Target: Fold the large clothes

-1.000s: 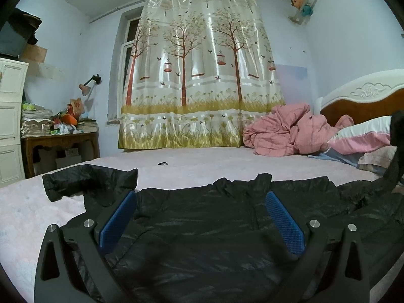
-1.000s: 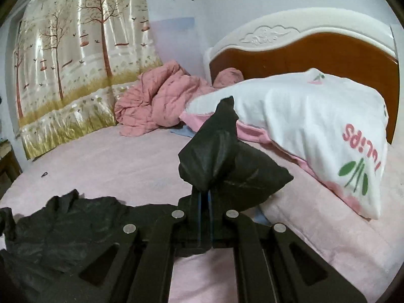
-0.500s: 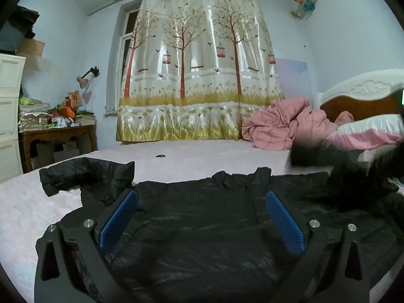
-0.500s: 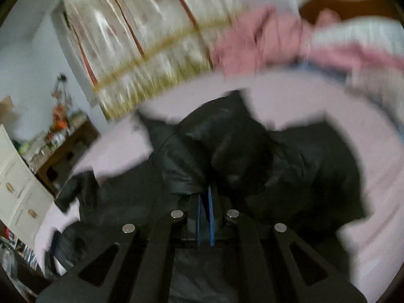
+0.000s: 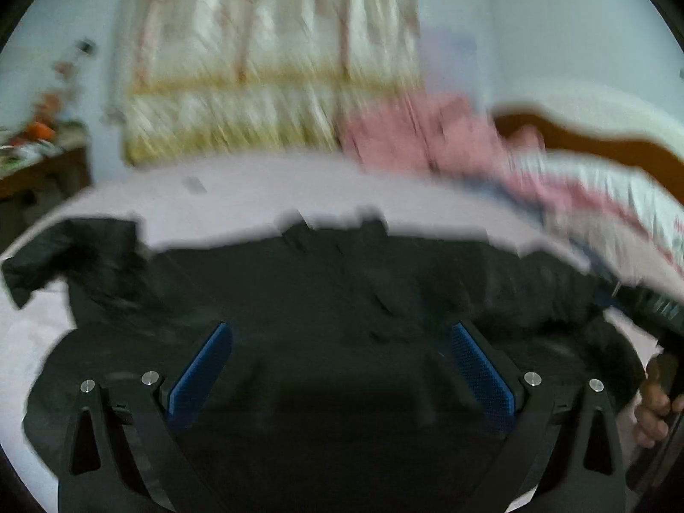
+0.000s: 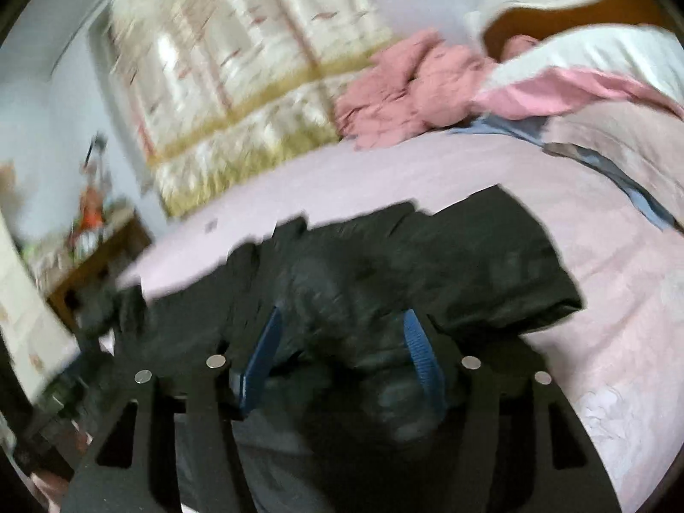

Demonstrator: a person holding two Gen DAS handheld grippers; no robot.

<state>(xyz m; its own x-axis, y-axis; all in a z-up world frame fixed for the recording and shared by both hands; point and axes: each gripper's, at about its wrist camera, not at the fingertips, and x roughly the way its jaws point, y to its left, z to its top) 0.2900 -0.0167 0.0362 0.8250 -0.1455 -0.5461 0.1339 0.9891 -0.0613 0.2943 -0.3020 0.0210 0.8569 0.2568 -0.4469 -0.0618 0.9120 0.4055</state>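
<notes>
A black shiny jacket (image 5: 342,290) lies spread on the pink bed (image 5: 256,188), collar toward the curtain. Its left sleeve (image 5: 64,256) sticks out to the left. My left gripper (image 5: 340,367) is open just above the jacket's body, holding nothing. In the right wrist view the jacket (image 6: 470,265) has its right sleeve folded in over the body. My right gripper (image 6: 342,350) is open over that folded sleeve, blue pads (image 6: 421,350) apart. Both views are motion-blurred.
A crumpled pink quilt (image 6: 410,89) and a white-and-pink pillow (image 6: 590,68) lie by the wooden headboard (image 5: 598,149). A tree-print curtain (image 5: 265,64) hangs behind the bed. A cluttered wooden table (image 5: 38,162) stands at the left. A hand (image 5: 658,402) holds the other gripper at right.
My right gripper carried the right sleeve in over the jacket's body and opened, letting it go. My left gripper tilted down over the jacket and stayed open.
</notes>
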